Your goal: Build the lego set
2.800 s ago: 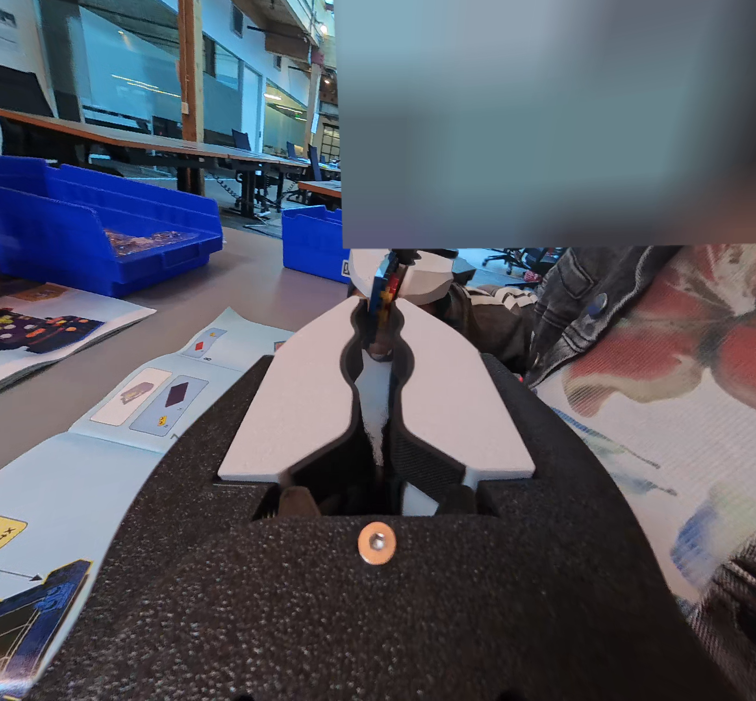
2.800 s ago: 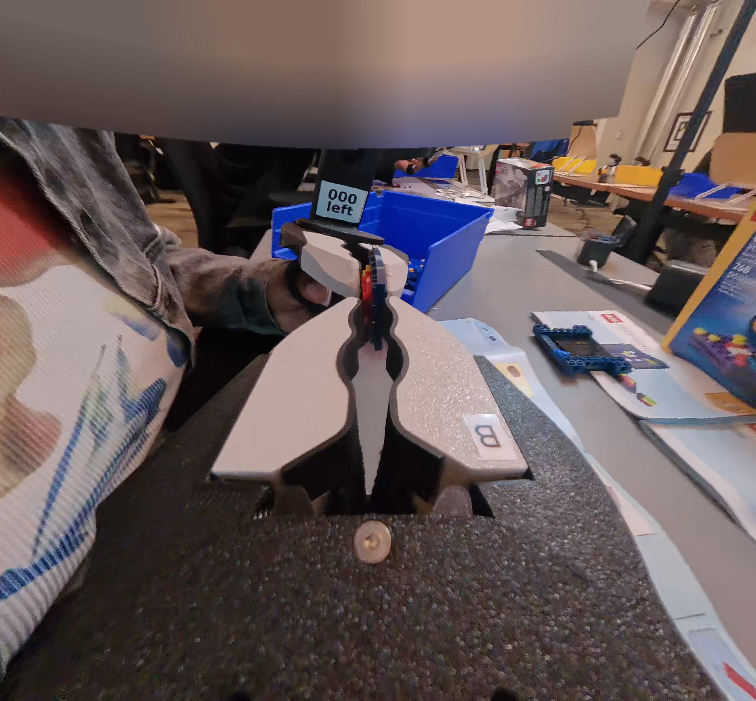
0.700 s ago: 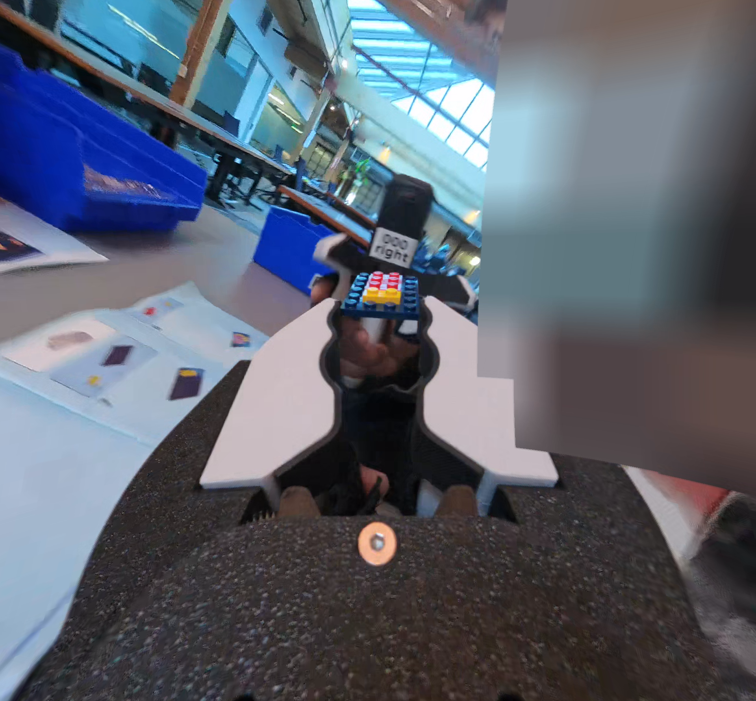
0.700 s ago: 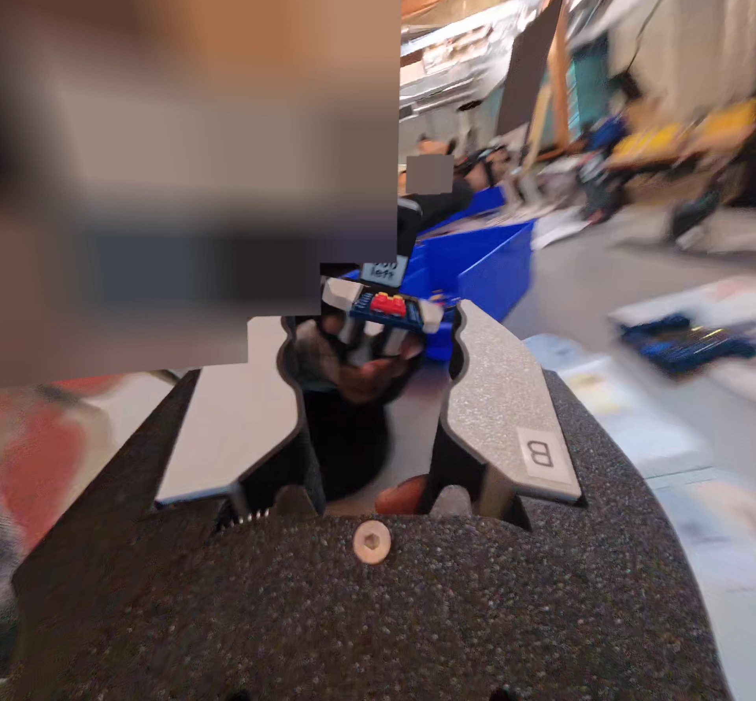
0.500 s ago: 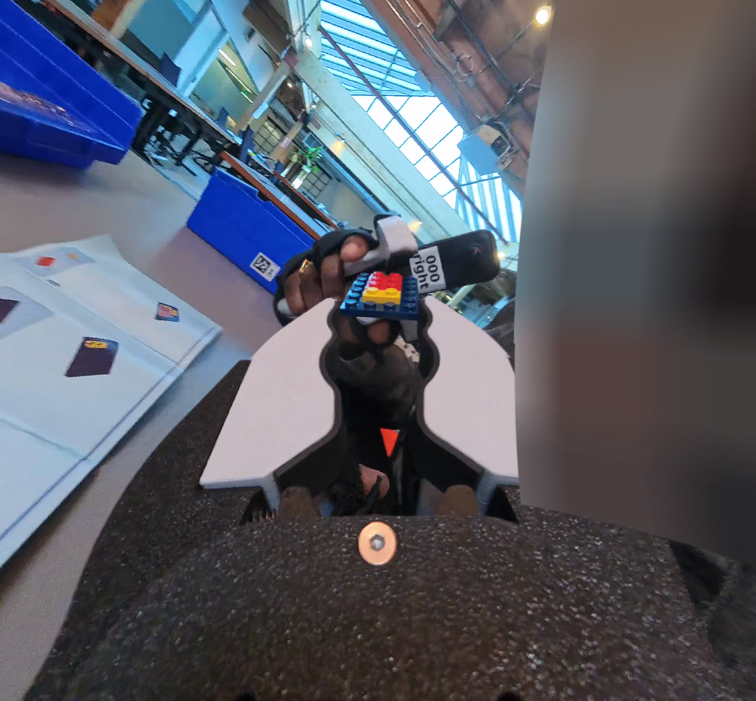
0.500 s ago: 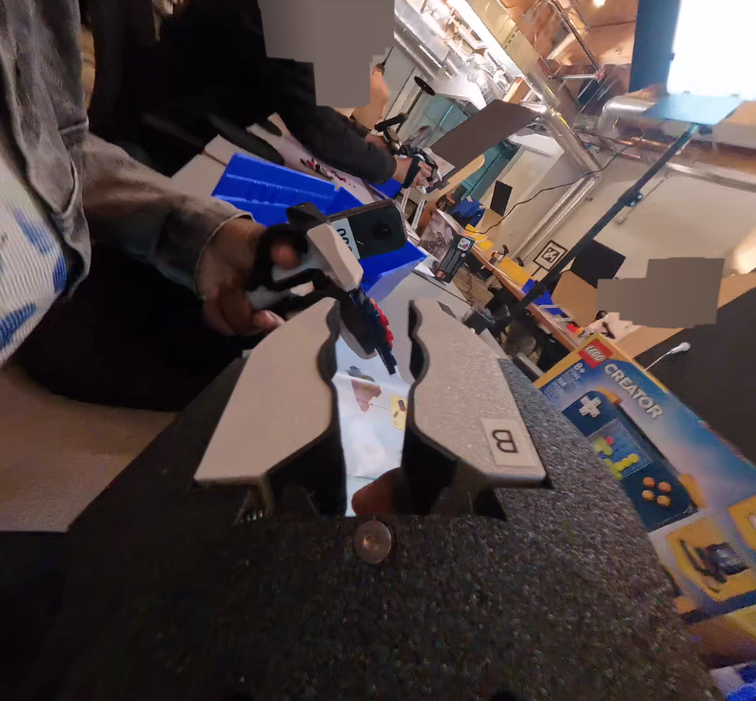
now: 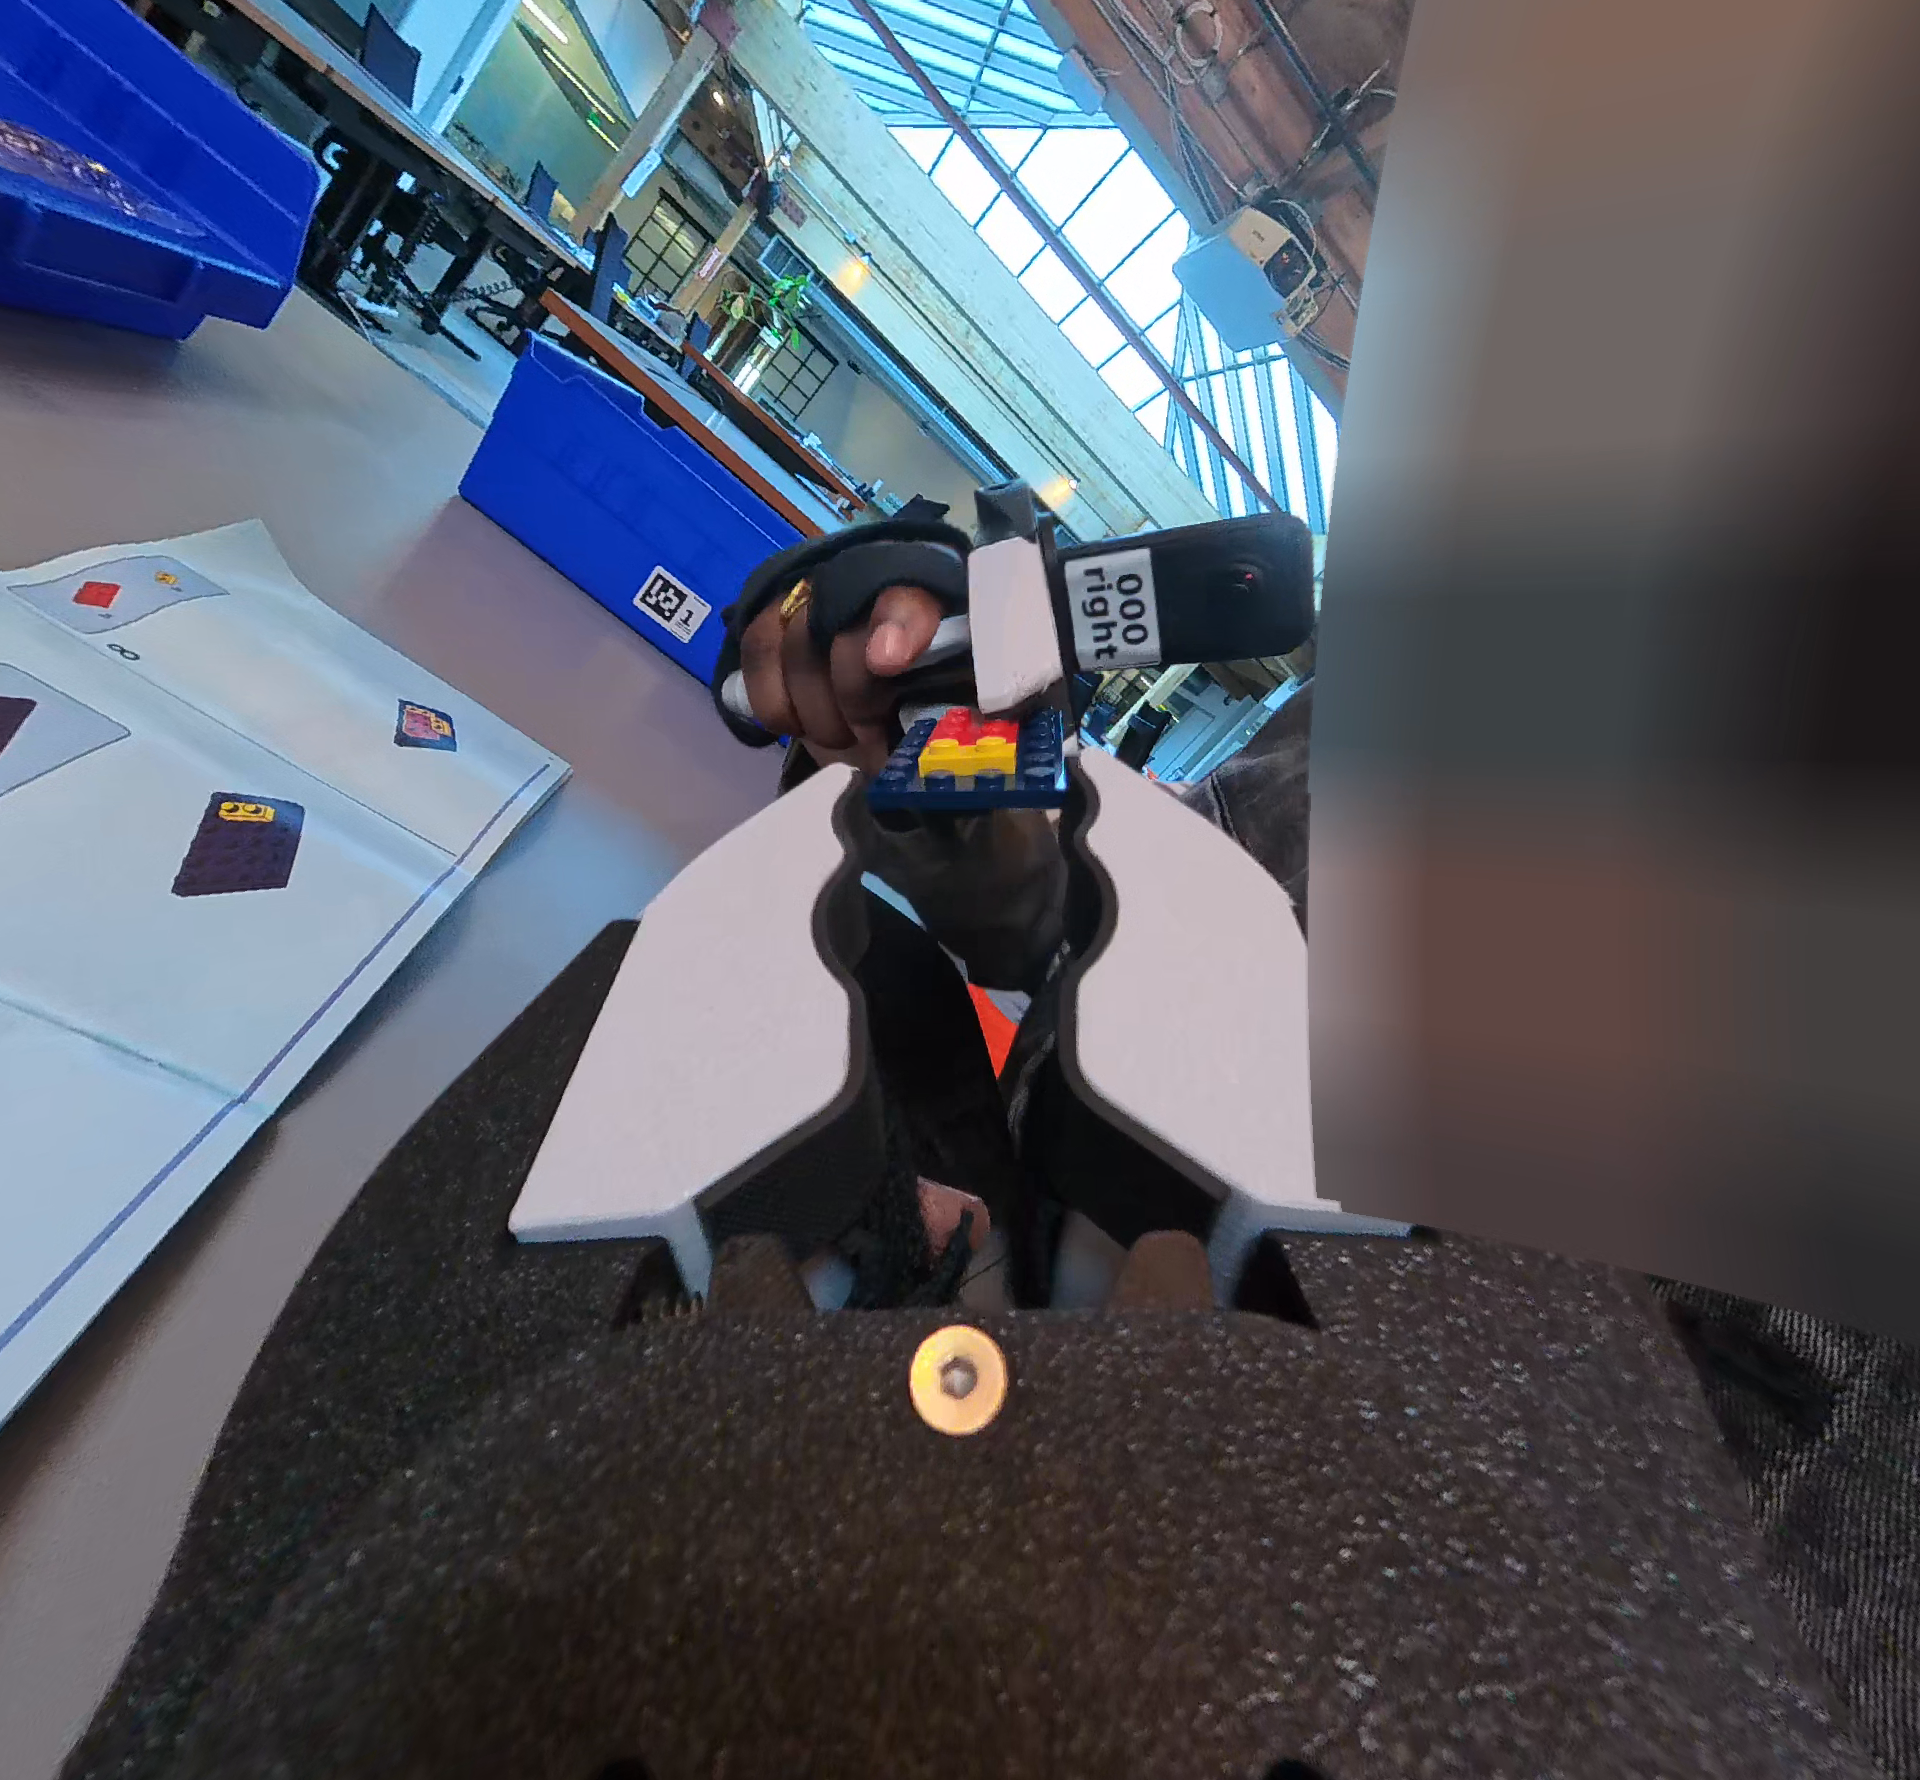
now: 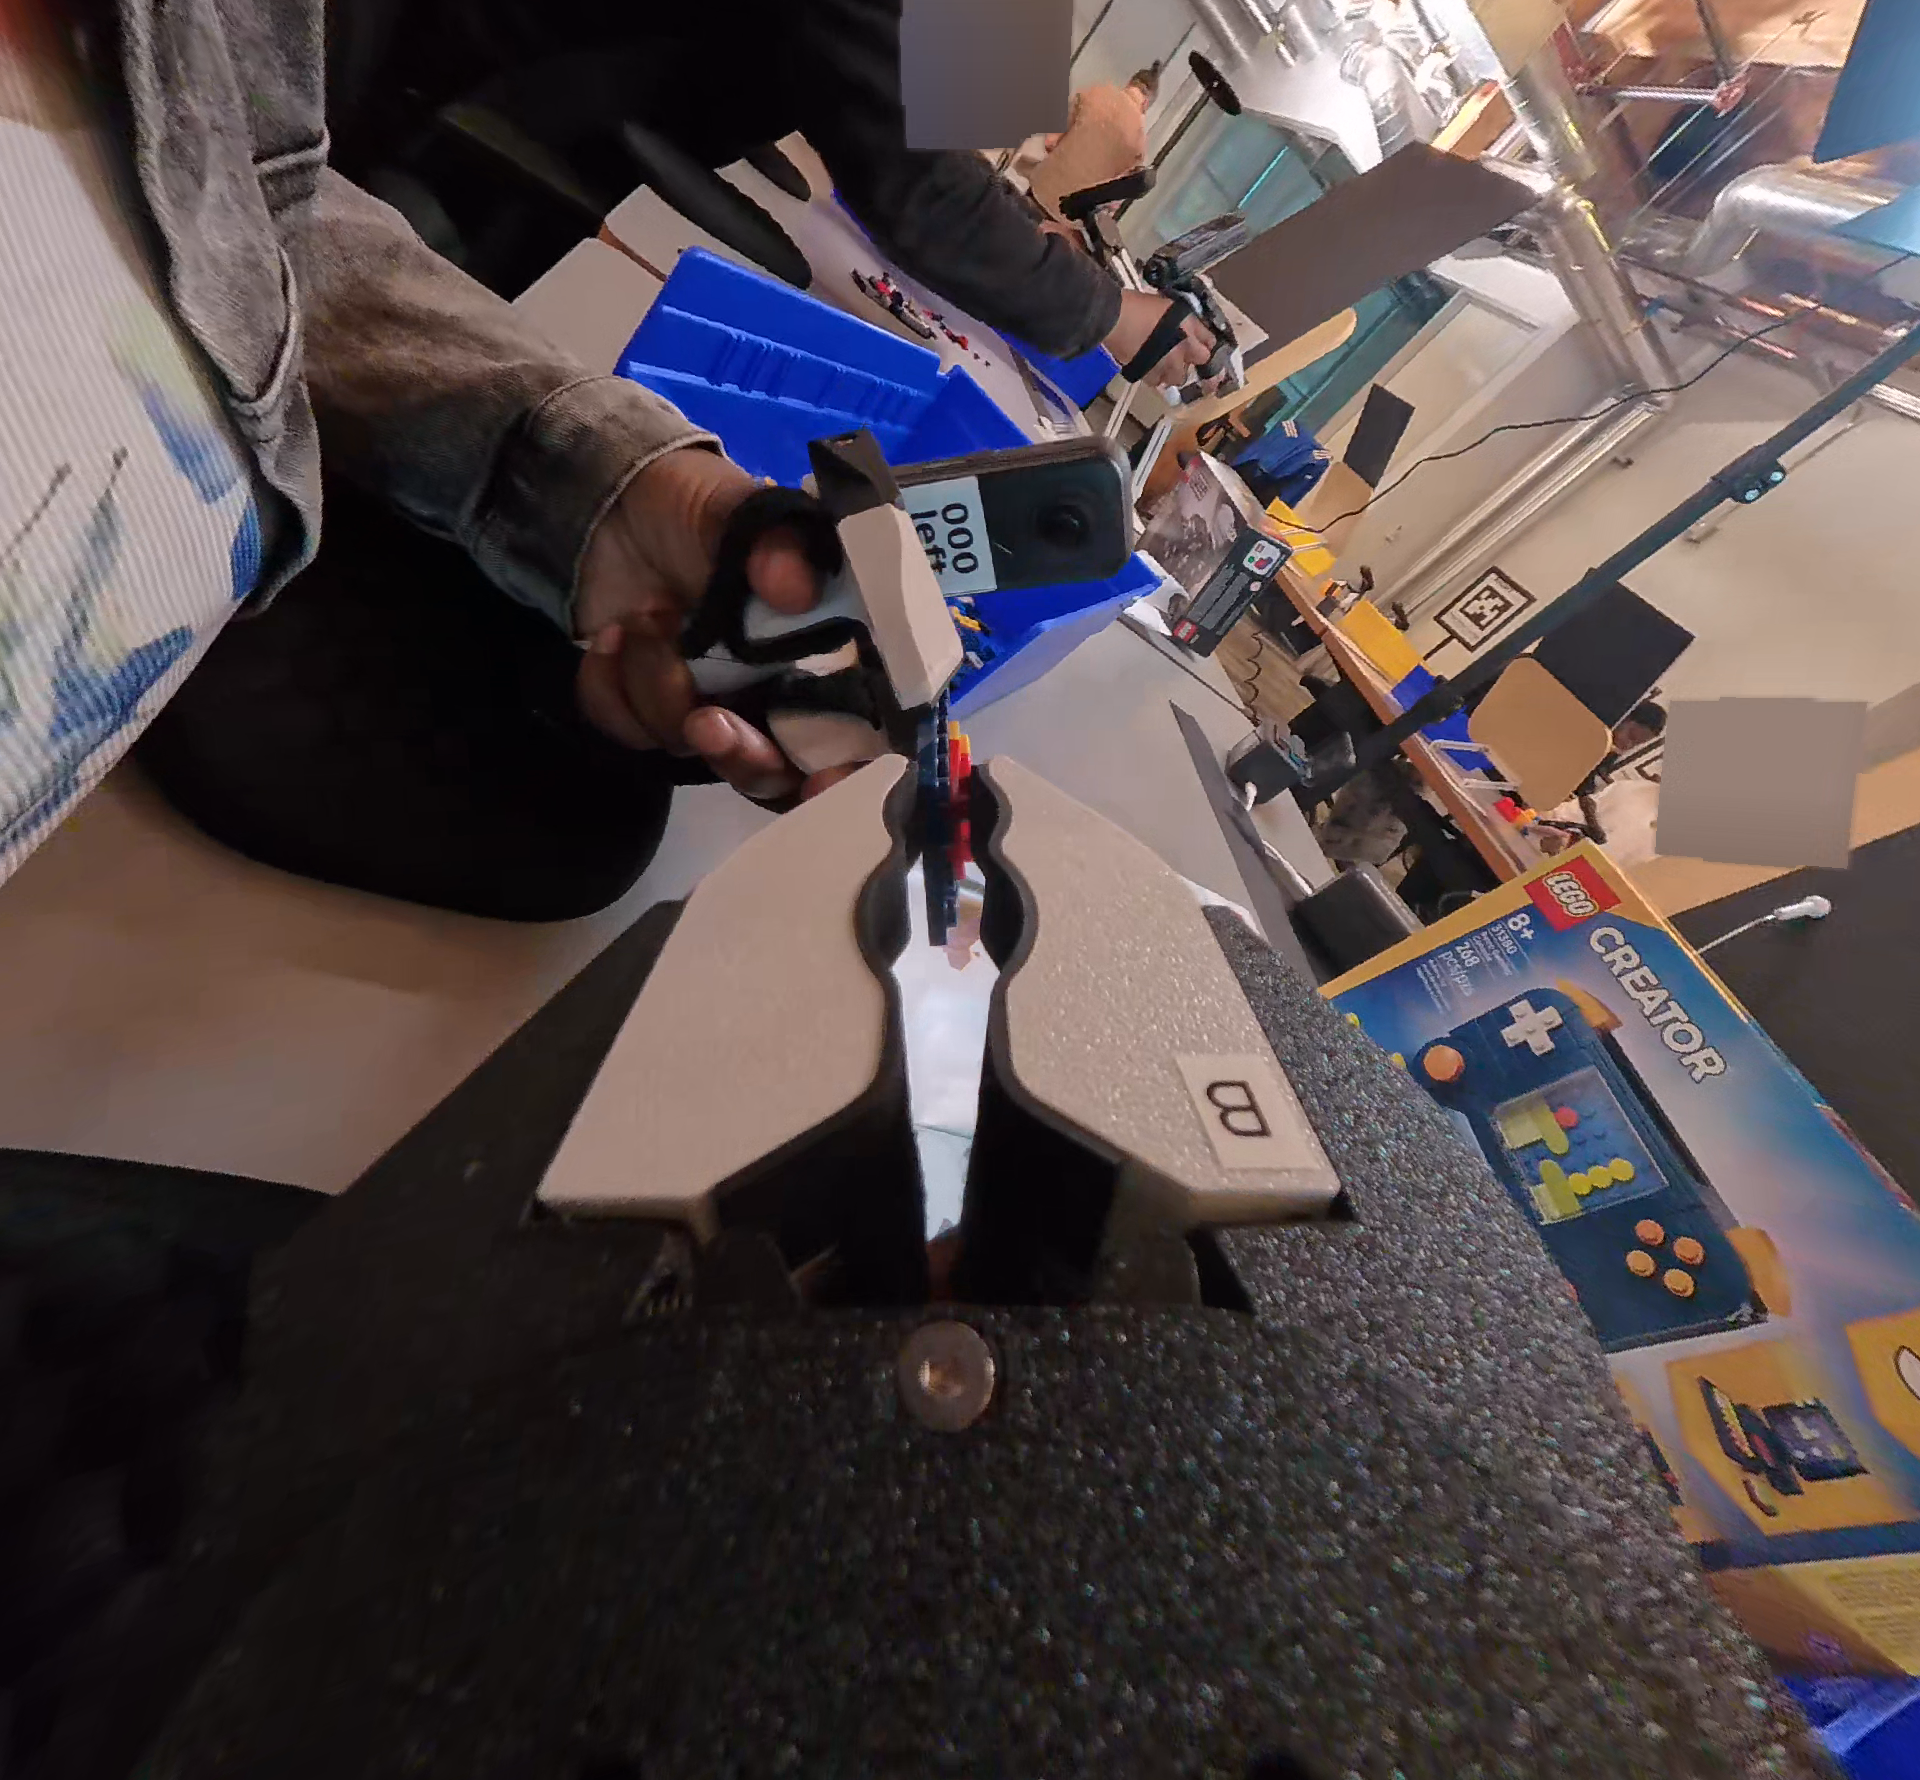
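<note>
The left gripper (image 7: 961,780) is clamping a dark blue studded plate (image 7: 971,774) by its two side edges, with its pale fingers (image 7: 748,909) pressing in from either side, and the plate is lying flat across the fingertips, raised above the grey table (image 7: 260,442). A red brick (image 7: 971,724) and a yellow brick (image 7: 966,756) are sitting on the plate's studs, touching each other. The right gripper (image 8: 948,831) is closing on the same plate face to face (seen edge-on in its own view), one pad against the underside and the other against the bricks. An open instruction booklet (image 7: 208,795) is lying on the table near a blue bin (image 7: 613,494), and a toy set box (image 8: 1621,1107) is standing to the right.
</note>
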